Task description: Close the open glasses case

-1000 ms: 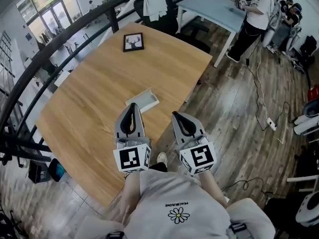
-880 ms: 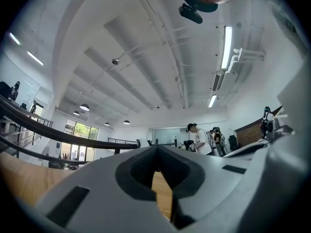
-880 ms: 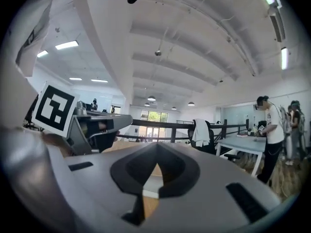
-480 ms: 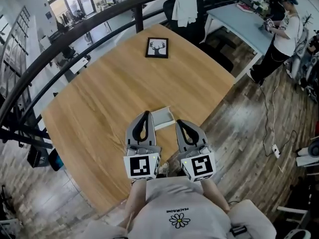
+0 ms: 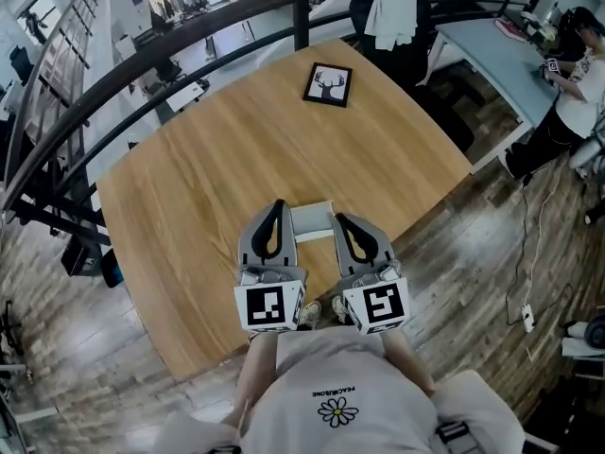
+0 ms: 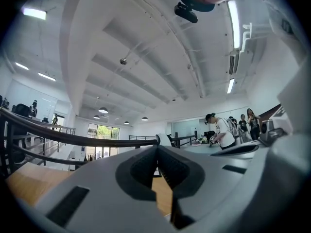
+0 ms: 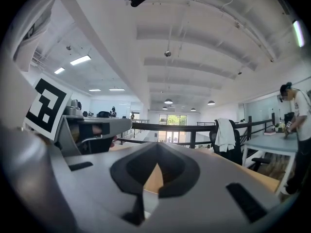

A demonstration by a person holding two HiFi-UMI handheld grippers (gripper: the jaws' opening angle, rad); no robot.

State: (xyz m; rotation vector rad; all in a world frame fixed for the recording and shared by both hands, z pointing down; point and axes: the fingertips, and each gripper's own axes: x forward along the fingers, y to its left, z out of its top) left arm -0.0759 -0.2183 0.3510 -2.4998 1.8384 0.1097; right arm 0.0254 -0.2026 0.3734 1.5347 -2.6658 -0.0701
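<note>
Near the wooden surface's closest edge, the open glasses case lies between the left gripper and right gripper, both with jaws together, holding nothing.

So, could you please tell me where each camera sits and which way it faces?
Head view: on the person's head, looking steeply down at the table, glasses case, left claw and right claw; the shirt shows.
Left gripper view: on the left claw, looking level over its shut jaws toward the railing.
Right gripper view: on the right claw, looking level toward the railing; the left claw's marker cube shows.
Shared: all three show the railing.
</note>
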